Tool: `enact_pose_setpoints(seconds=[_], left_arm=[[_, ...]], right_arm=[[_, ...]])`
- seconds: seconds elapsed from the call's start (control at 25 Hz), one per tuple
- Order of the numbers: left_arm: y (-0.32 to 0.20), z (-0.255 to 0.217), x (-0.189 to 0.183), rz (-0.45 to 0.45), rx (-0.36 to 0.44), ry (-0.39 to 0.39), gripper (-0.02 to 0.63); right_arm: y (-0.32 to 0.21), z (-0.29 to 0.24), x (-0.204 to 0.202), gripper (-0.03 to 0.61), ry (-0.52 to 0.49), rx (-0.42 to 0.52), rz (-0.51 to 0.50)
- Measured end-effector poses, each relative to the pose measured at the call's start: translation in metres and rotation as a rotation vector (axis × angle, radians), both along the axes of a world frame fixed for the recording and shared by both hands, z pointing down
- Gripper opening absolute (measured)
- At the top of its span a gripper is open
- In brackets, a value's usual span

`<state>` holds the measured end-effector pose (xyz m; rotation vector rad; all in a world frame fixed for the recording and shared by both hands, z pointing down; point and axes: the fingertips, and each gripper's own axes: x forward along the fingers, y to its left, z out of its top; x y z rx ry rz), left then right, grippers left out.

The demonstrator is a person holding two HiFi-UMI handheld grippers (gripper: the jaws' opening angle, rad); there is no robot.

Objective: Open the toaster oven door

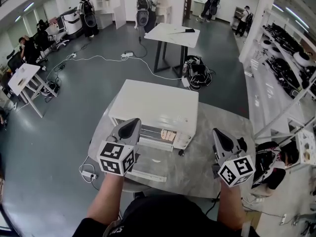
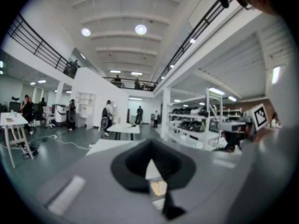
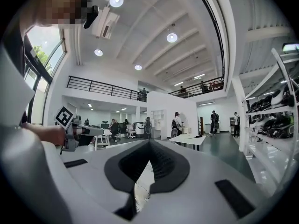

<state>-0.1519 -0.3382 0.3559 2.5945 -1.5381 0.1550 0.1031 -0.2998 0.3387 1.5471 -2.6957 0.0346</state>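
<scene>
Toaster oven (image 1: 154, 106) on table (image 1: 210, 154), door (image 1: 148, 171) looks already dropped flat. Your left gripper (image 1: 131, 124) and right gripper (image 1: 220, 134) both pinched shut, empty. Risk: left hangs over door; a dip strains its hinge.

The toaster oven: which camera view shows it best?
The head view: most of the white toaster oven is seen from above. The left gripper view shows only a sliver; the right gripper view, nothing clear.

Open-plan lab hall under a high ceiling: white worktops (image 1: 173, 33) stand apart on a grey floor (image 1: 74, 107), cables (image 1: 98, 59) trail across it, equipment-laden shelving (image 1: 286, 48) lines the right, and a railed mezzanine (image 3: 100, 88) overlooks people (image 1: 146, 4) far off.
</scene>
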Motion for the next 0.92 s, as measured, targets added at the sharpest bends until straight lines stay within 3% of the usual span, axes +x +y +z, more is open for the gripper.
enact_pose_setpoints(seconds=[0.92], left_arm=[[0.013,0.013,-0.015,-0.007,-0.031,0.006,0.008]], right_arm=[[0.011,0.014,-0.027,-0.009,0.002,-0.037,-0.035]])
